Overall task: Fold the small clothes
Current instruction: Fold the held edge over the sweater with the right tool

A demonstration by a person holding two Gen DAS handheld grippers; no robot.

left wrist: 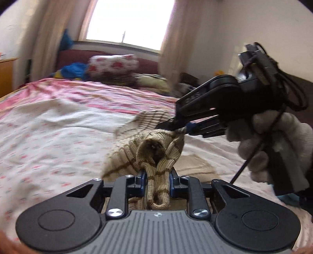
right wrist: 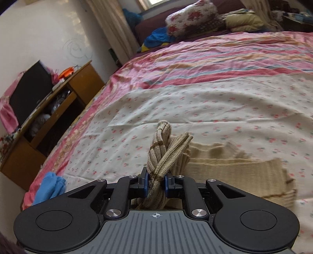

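A small beige knit garment with brown stripes hangs bunched above the bed. My left gripper is shut on one bunched end of it. My right gripper is shut on another part of the garment; in the left wrist view the right gripper comes in from the right, held by a gloved hand, pinching the cloth's upper edge. The rest of the garment lies on the sheet to the right in the right wrist view.
The bed has a floral white sheet and a pink striped cover. Pillows and bedding lie at the far end. A wooden side table stands left of the bed. A blue cloth lies at the bed's near left edge.
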